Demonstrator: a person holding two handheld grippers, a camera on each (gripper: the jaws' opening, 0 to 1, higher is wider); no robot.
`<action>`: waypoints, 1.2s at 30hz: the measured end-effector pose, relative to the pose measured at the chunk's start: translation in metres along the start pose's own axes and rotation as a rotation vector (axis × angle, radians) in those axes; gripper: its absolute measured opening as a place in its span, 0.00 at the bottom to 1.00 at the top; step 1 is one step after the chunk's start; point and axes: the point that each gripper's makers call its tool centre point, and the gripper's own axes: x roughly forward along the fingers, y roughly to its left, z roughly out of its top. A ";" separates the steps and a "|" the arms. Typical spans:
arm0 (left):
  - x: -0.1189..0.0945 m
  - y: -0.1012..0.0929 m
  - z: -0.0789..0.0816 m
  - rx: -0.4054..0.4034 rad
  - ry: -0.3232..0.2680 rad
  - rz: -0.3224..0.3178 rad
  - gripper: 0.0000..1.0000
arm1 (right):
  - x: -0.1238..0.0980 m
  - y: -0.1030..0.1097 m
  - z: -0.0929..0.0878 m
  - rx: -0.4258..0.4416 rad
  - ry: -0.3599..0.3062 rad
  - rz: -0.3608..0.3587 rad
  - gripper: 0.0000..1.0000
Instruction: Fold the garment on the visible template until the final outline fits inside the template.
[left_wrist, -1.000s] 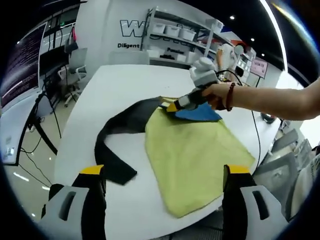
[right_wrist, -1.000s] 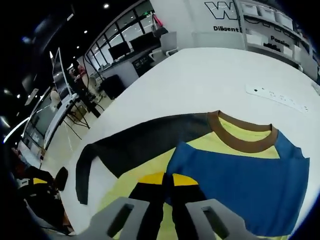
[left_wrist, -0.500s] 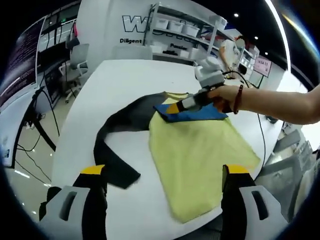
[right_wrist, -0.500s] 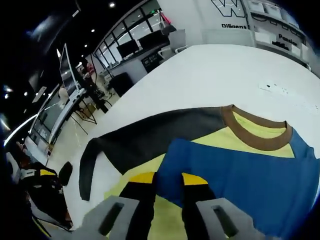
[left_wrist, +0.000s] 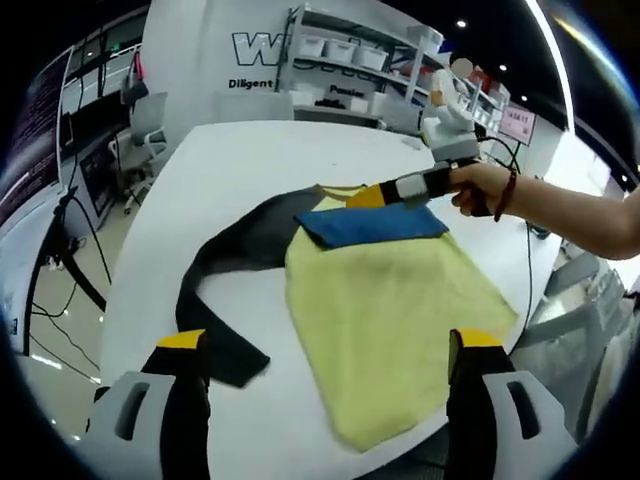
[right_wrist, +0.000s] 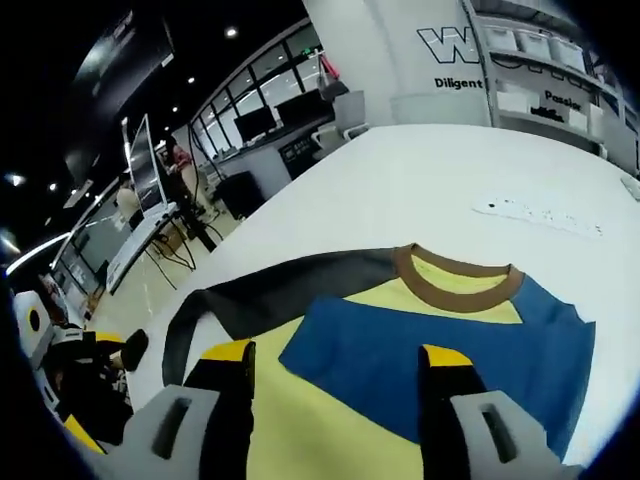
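A long-sleeved garment lies flat on the white table (left_wrist: 250, 160). Its yellow body (left_wrist: 390, 320) faces me, and its brown collar (right_wrist: 455, 280) is on the far side. The blue sleeve (left_wrist: 370, 225) is folded across the chest, seen close up as the blue sleeve (right_wrist: 440, 350). The black sleeve (left_wrist: 230, 270) stretches out to the left and bends toward me. My left gripper (left_wrist: 325, 340) is open, hovering over the near table edge by the hem. My right gripper (right_wrist: 337, 353) is open just above the blue sleeve; the right gripper (left_wrist: 365, 196) is held by a hand near the collar.
A white power strip (right_wrist: 540, 213) lies on the table beyond the collar. Shelves with bins (left_wrist: 350, 60) line the back wall. Office chairs (left_wrist: 145, 115) and desks with monitors (right_wrist: 270, 105) stand off the table's left side. The table edge runs close below the hem.
My right gripper has opened and let go of the blue sleeve, which now lies across the chest, then drawn back a little. My left gripper stays open.
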 end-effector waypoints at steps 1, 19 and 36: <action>0.000 -0.002 0.000 0.006 0.001 -0.003 0.99 | -0.001 -0.001 0.000 0.000 -0.002 0.000 0.67; 0.005 -0.020 0.002 0.042 0.016 -0.044 0.99 | -0.060 -0.064 -0.027 0.066 -0.037 -0.142 0.75; 0.001 -0.023 -0.005 0.046 0.033 -0.043 0.98 | -0.094 -0.117 -0.048 0.120 -0.067 -0.260 0.65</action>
